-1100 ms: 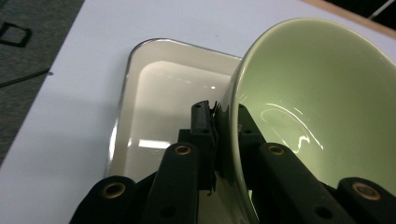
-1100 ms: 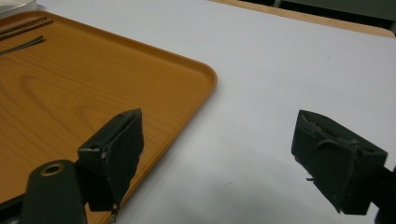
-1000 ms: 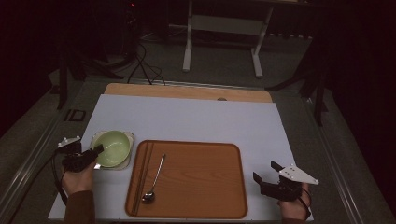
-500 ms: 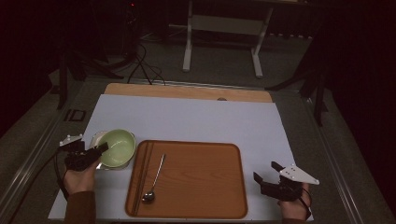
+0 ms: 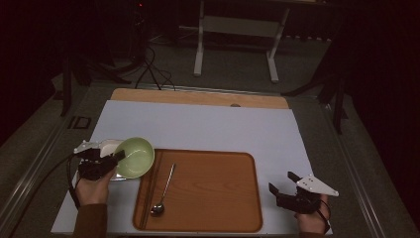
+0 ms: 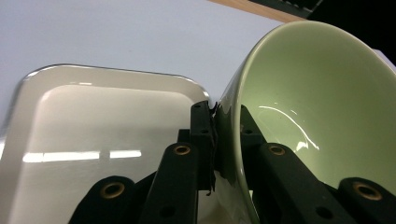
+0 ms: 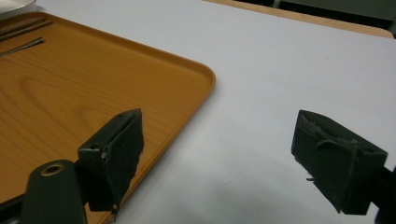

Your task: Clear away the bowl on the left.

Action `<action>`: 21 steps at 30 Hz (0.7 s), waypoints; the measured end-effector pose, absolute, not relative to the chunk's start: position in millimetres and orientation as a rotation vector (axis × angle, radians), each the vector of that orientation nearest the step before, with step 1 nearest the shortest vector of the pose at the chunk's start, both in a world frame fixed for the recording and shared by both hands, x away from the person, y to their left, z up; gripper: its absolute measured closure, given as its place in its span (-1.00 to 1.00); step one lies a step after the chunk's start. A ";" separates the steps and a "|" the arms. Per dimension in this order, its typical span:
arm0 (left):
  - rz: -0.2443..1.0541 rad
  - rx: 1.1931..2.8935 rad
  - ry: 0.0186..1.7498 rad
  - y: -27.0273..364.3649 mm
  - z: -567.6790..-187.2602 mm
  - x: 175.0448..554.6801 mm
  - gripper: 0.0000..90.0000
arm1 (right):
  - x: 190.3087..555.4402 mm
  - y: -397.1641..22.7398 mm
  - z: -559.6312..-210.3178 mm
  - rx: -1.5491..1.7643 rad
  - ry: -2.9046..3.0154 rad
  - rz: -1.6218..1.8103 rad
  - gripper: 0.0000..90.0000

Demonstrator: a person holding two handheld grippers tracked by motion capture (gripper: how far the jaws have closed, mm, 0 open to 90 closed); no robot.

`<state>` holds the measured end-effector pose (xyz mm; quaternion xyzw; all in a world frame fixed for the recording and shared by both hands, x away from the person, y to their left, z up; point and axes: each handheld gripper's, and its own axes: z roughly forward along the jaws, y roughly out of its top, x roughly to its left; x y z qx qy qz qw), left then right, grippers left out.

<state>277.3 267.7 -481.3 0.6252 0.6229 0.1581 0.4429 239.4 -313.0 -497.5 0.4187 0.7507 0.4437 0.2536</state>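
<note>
Dark room, metal stand [image 5: 236, 34], floor cables [image 5: 148, 69]

Left gripper [image 5: 113, 159] clamped, slightly raised; right gripper [image 5: 282, 182] wide open, low.

The bowl [image 5: 134, 156] is pale green, glossy and round, with a smooth inside that is empty. It is held by its rim: one jaw of the left claw [image 5: 110, 159] is inside the wall and the other is outside, both pressing on it. In the left gripper view the bowl [image 6: 308, 107] is tilted, with its opening turned to one side. From the high view it is at the left side of the desk [image 5: 208, 129], partly above a small white tray [image 5: 108, 147] and just beside the left edge of the wooden tray [image 5: 208, 198].
</note>
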 end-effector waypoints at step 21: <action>0.297 1.708 1.399 217.2 -467.7 278.8 0.84 | 239.2 -313.1 -497.5 1.135 2.040 1.205 -0.63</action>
